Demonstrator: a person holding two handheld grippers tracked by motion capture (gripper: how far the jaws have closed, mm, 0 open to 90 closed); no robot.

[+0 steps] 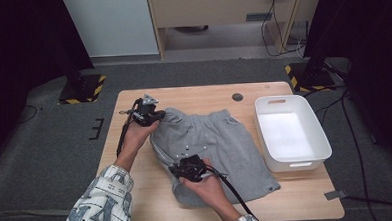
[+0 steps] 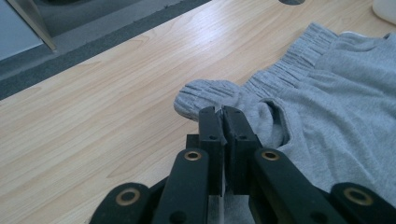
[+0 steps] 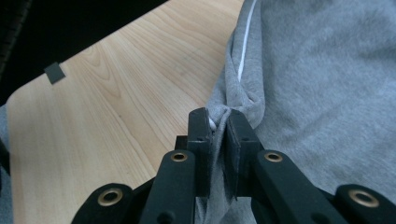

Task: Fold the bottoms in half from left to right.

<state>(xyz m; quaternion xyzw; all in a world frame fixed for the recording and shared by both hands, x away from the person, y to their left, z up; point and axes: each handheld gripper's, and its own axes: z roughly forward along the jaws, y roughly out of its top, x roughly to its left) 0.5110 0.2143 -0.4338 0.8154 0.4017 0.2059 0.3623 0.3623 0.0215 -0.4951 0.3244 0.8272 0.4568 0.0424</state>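
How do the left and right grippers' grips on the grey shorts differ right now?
The black left gripper pinches the ribbed waistband corner of the grey fabric shorts, at the far edge; the black right gripper pinches a side edge with a white cord, nearer the person. Both are shut on cloth.

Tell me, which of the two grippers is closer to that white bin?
Right. The right gripper pinches the grey shorts at mid-table, nearer the white bin; the left gripper grips the waistband corner on the far side from the bin.
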